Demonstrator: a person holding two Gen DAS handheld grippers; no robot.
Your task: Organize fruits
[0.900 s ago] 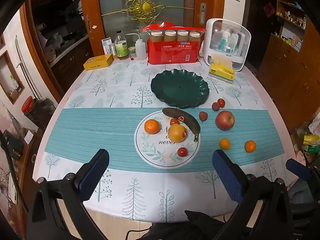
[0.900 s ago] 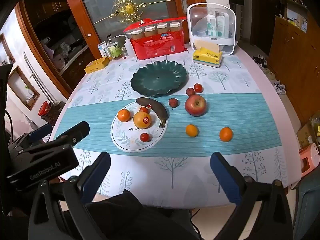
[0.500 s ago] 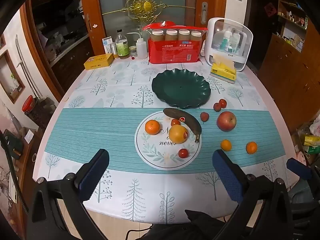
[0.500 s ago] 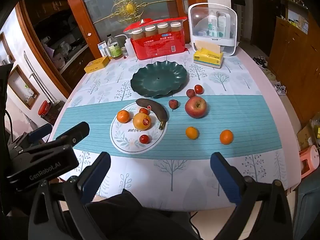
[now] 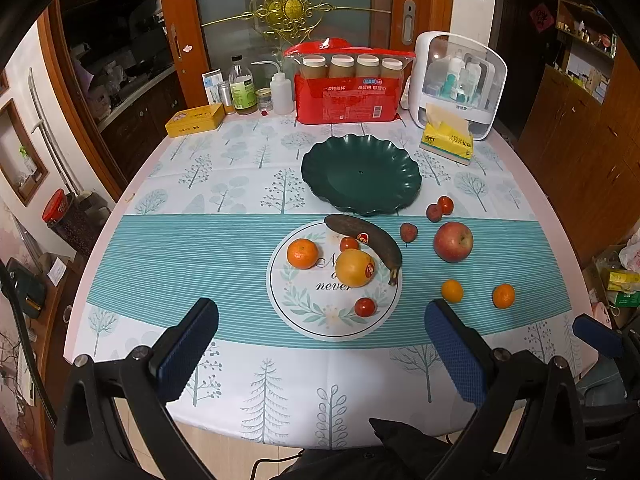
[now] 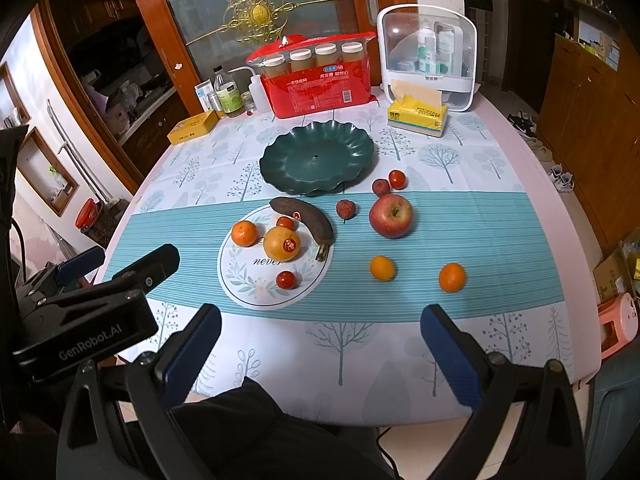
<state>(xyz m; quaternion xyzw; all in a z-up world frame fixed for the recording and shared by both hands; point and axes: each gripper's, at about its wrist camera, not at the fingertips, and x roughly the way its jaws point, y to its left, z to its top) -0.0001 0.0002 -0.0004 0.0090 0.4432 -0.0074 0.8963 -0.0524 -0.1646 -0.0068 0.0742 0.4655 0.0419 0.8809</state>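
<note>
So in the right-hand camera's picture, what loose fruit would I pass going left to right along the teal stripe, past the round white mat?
Small dark red fruit → big red apple → small orange mandarin.

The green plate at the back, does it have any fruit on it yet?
No, the green plate is bare, while the fruit lies on the white plate and the tablecloth in front of it.
</note>
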